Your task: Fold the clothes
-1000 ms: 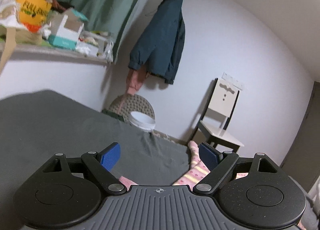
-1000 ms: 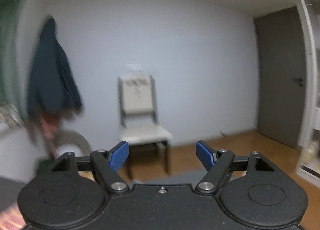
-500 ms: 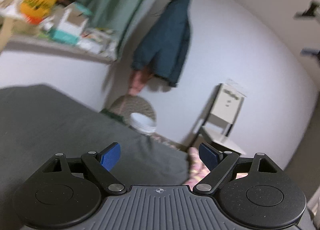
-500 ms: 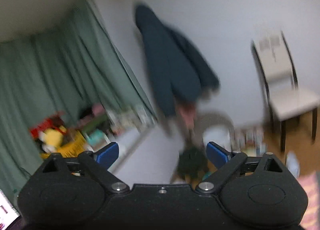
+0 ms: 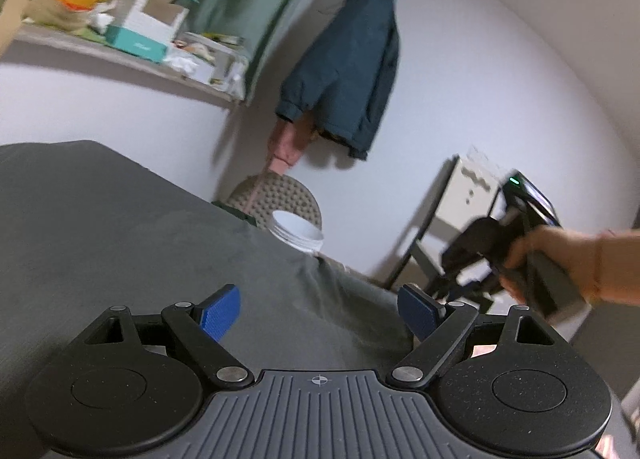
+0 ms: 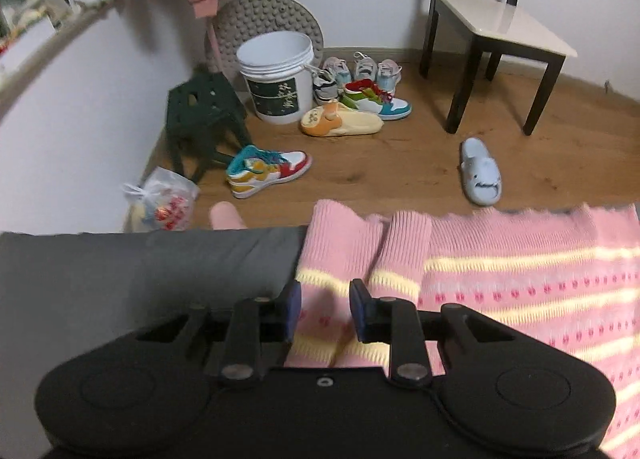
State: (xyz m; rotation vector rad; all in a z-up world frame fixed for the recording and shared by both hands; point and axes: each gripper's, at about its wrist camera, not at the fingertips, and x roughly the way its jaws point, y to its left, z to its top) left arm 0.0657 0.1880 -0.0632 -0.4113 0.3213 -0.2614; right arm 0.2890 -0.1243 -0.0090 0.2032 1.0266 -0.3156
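A pink knitted sweater [image 6: 520, 279] with yellow stripes lies on the grey bed sheet [image 6: 160, 271], its two sleeves reaching the bed's edge. My right gripper [image 6: 322, 303] has its jaws narrowed around the left sleeve [image 6: 332, 243], with knit bunched between the blue pads. My left gripper [image 5: 320, 309] is open over bare grey sheet [image 5: 120, 219], nothing between its fingers. In the left wrist view a hand [image 5: 560, 259] holds the right gripper at the far right. Only a sliver of pink [image 5: 484, 349] shows there.
On the wooden floor beyond the bed edge are a white bucket [image 6: 278, 75], a green stool [image 6: 200, 111], several shoes [image 6: 268, 171], a blue slipper [image 6: 480, 171], a plastic bag [image 6: 164, 199] and a chair [image 6: 500, 19]. A dark jacket [image 5: 352, 59] hangs on the wall beside a cluttered shelf [image 5: 120, 47].
My right gripper swung down from facing the wall to the bed edge and narrowed its jaws onto the sweater sleeve. The left gripper tilted slightly and stayed open.
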